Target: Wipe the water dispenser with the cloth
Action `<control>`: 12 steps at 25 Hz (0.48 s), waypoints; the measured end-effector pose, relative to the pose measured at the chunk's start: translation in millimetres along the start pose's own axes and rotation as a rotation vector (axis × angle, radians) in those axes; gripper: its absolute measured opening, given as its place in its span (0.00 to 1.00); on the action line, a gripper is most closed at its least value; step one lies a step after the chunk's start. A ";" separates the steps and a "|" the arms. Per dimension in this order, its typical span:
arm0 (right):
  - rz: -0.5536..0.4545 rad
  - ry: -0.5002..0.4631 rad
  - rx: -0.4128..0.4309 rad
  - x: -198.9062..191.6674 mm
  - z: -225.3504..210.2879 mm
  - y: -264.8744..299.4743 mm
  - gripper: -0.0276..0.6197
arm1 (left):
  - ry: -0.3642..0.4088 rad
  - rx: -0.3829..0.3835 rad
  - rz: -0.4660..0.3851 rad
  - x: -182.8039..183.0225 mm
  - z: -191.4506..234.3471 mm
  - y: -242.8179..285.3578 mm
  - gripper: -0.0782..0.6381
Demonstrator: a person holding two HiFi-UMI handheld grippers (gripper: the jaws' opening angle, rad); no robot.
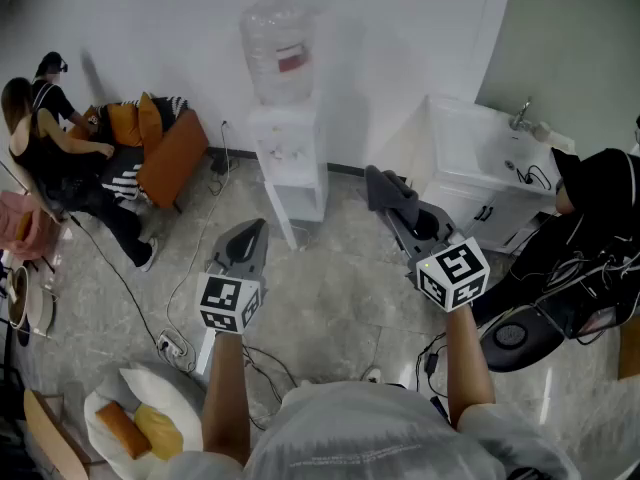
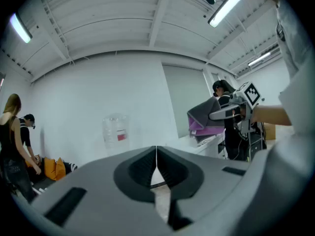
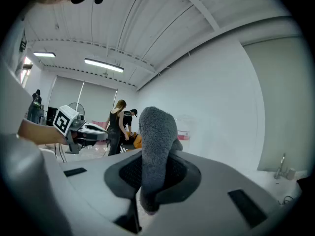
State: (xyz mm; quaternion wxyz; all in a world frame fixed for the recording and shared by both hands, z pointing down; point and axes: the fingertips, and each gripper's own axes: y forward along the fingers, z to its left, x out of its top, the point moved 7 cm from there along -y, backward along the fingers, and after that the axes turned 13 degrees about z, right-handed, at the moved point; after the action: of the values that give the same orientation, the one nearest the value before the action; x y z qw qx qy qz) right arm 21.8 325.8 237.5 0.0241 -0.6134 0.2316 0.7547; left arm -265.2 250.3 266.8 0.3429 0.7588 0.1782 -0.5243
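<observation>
The right gripper (image 3: pixel 153 178) is clamped on the grey cloth (image 3: pixel 156 141); the left gripper (image 2: pixel 156 167) is closed on nothing. The water dispenser (image 1: pixel 290 158) stands at twelve o'clock, well apart. I would step closer first, then press the cloth flat.

Orange sofa (image 1: pixel 172 154), white sink cabinet (image 1: pixel 462 200)

cloth (image 3: pixel 156 141): grey fuzzy pile. right tongs (image 3: pixel 151 173): matt grey plastic. water dispenser (image 1: pixel 292 163): smooth white plastic. floor (image 1: pixel 340 298): glossy stone.

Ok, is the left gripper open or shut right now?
Shut. The left gripper shows its jaws meeting along a thin seam in its own view, nothing between them.
</observation>
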 end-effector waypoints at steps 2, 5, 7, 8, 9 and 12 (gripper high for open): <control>-0.004 0.004 0.005 -2.2 -5.4 -2.7 0.13 | -0.003 0.000 0.003 0.9 -6.3 2.7 0.13; -0.007 0.006 0.009 -6.5 -13.4 -5.3 0.13 | -0.008 0.004 0.003 2.7 -15.2 6.9 0.13; -0.007 0.006 0.014 -9.8 -17.9 -5.7 0.13 | -0.012 0.010 0.002 3.4 -19.8 9.4 0.13; -0.008 0.010 0.020 -11.6 -20.9 -5.8 0.13 | -0.015 0.014 0.003 3.8 -22.2 11.0 0.13; -0.010 0.018 0.028 -13.9 -25.4 -6.4 0.13 | -0.019 0.019 0.003 4.7 -25.4 13.0 0.13; -0.013 0.042 0.057 -24.6 -46.7 -10.4 0.14 | -0.033 0.041 0.009 8.9 -41.8 21.4 0.13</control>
State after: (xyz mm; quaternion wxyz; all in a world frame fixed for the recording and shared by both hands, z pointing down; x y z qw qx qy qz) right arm 73.9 323.4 250.7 0.0419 -0.6296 0.2493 0.7347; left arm -220.2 264.0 274.7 0.3323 0.7579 0.1583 -0.5387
